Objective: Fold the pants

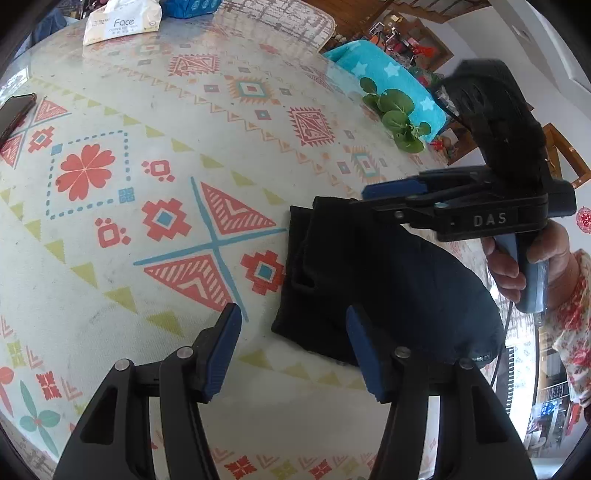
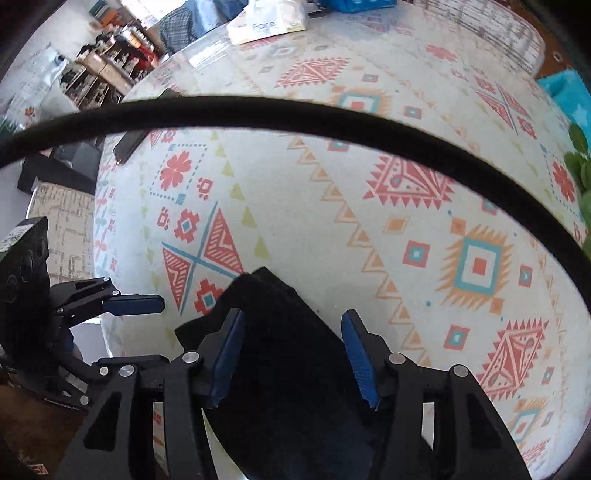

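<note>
1. Left wrist view is showing the pants lying as a dark, compact bundle near the table edge closest to the person, so I judge that the folding is nearly done or done.
2. The left gripper is hovering low with its jaws spread apart and holding nothing; one blue pad is over the bare cloth pattern and the other over the corner of the pants, probably ready to press or to pinch an edge.
3. The right gripper is reaching in from the side, level above the far part of the pants. In this view its fingers are overlapping each other, but the right wrist view is showing its jaws wide open over the black fabric, with nothing clamped between them.
4. Whether either gripper is touching the fabric, I cannot tell.
5. Further away on the table, a tissue pack, a phone and a green plant are lying well apart from the pants, so they are not disturbing the work.
6. A black cable is crossing the right wrist view and could catch on something.
</note>
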Action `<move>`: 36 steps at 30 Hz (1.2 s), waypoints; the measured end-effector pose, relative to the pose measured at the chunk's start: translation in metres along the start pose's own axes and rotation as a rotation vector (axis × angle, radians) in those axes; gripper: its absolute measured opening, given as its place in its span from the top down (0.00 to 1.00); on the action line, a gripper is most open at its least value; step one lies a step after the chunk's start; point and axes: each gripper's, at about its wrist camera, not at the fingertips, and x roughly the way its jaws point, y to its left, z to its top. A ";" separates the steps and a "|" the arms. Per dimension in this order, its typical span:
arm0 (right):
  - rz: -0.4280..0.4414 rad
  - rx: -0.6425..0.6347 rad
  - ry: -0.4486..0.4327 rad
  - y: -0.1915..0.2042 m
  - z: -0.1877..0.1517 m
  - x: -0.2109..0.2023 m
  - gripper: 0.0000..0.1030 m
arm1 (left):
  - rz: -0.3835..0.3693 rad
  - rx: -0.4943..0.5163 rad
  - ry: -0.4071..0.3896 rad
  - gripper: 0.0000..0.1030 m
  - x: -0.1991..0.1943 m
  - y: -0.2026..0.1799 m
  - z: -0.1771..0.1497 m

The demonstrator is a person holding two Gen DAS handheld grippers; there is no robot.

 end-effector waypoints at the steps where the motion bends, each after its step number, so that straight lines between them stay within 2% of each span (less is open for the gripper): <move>1: -0.002 -0.011 0.014 0.002 0.004 0.004 0.43 | -0.004 0.001 0.003 0.43 0.001 0.000 0.001; 5: -0.020 -0.075 0.082 0.018 0.020 0.032 0.43 | -0.018 -0.003 0.007 0.43 0.004 0.003 0.005; 9: -0.055 -0.163 0.098 0.044 0.024 0.046 0.44 | -0.026 -0.014 0.002 0.44 0.003 0.008 0.008; 11: -0.131 -0.239 0.107 0.062 0.022 0.053 0.52 | -0.025 -0.019 0.002 0.44 0.002 0.011 0.008; 12: -0.145 -0.256 0.110 0.068 0.020 0.055 0.62 | -0.024 -0.023 0.004 0.44 0.003 0.013 0.008; 13: -0.138 -0.246 0.116 0.070 0.019 0.055 0.68 | -0.026 -0.025 0.005 0.44 0.003 0.014 0.009; 16: -0.146 -0.243 0.114 0.076 0.014 0.056 0.73 | -0.035 -0.022 0.000 0.44 0.002 0.013 0.009; 23: -0.107 -0.183 0.040 0.061 0.008 0.025 0.74 | -0.060 0.004 -0.012 0.43 0.015 -0.003 0.009; 27: -0.094 -0.155 -0.004 0.056 0.003 0.005 0.74 | -0.103 0.011 -0.010 0.43 0.023 -0.015 0.009; 28: -0.093 -0.150 -0.014 0.053 -0.001 -0.001 0.74 | -0.116 0.012 0.003 0.46 0.025 -0.019 0.009; 29: -0.091 -0.143 -0.026 0.053 -0.004 -0.007 0.74 | -0.122 0.015 0.007 0.54 0.025 -0.023 0.009; 30: -0.090 -0.137 -0.036 0.053 -0.006 -0.011 0.74 | -0.129 0.019 0.012 0.77 0.026 -0.028 0.010; 31: -0.090 -0.132 -0.048 0.051 -0.010 -0.018 0.74 | -0.136 0.019 0.017 0.81 0.025 -0.033 0.010; 36: -0.091 -0.099 -0.106 0.047 -0.027 -0.044 0.74 | -0.148 0.045 -0.021 0.82 0.010 -0.060 0.009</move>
